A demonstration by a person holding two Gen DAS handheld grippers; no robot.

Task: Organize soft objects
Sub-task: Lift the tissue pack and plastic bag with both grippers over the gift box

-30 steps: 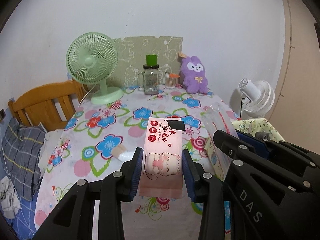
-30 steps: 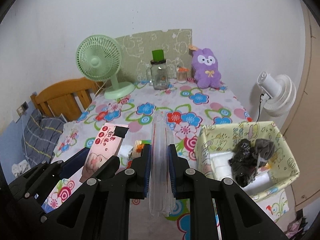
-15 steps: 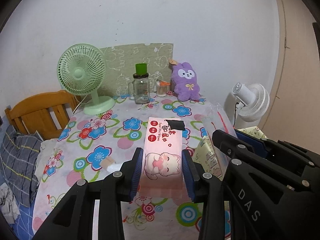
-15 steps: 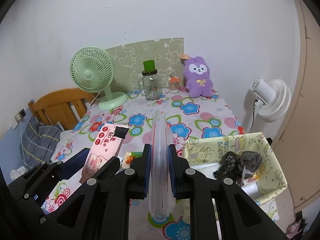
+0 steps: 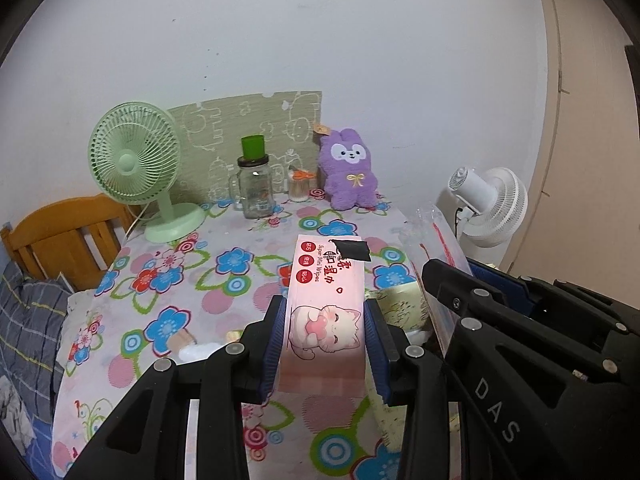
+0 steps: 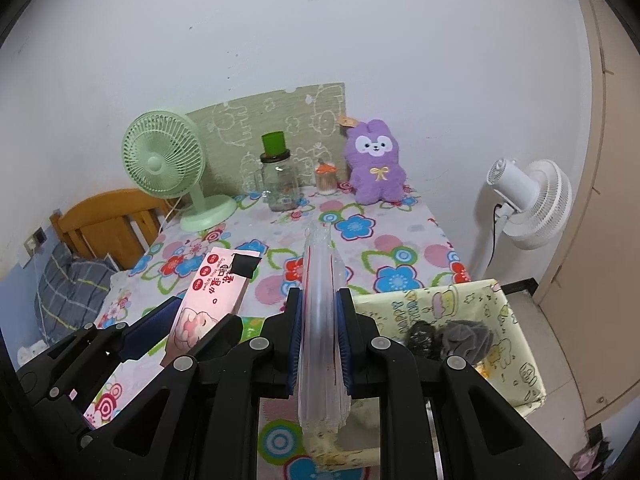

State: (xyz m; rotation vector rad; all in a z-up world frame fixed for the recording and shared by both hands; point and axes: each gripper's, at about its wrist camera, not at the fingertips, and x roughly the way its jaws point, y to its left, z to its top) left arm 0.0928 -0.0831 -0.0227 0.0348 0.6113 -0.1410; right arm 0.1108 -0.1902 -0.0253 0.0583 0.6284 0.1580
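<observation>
At the far left stands a wooden chair [image 5: 60, 236] draped with a grey plaid cloth [image 5: 28, 320], beside the worktop [image 5: 224, 280] with its floral covering. A green desk fan [image 5: 138, 168] stands at the rear left of the worktop, followed by a glass jar [image 5: 254, 190] with a green cup on its lid, a small container [image 5: 298, 186] and a purple plush rabbit [image 5: 350, 174], all in front of a patterned board [image 5: 248, 128] leaning on the wall. The left gripper [image 5: 325, 336] has its fingers [image 5: 276, 336] closed on a pink wet-wipes pack [image 5: 328, 296], held above the worktop's near part, with black tape on its far end. The right gripper [image 6: 319, 340] sits just right of it, its fingers [image 6: 294, 340] clamped on a clear zip bag [image 6: 319, 320] held on edge. Right of the worktop is a yellow-green fabric bin [image 6: 516, 344] containing dark balled fabric items [image 6: 448, 336]. A white fan [image 6: 528, 204] stands at the far right.
</observation>
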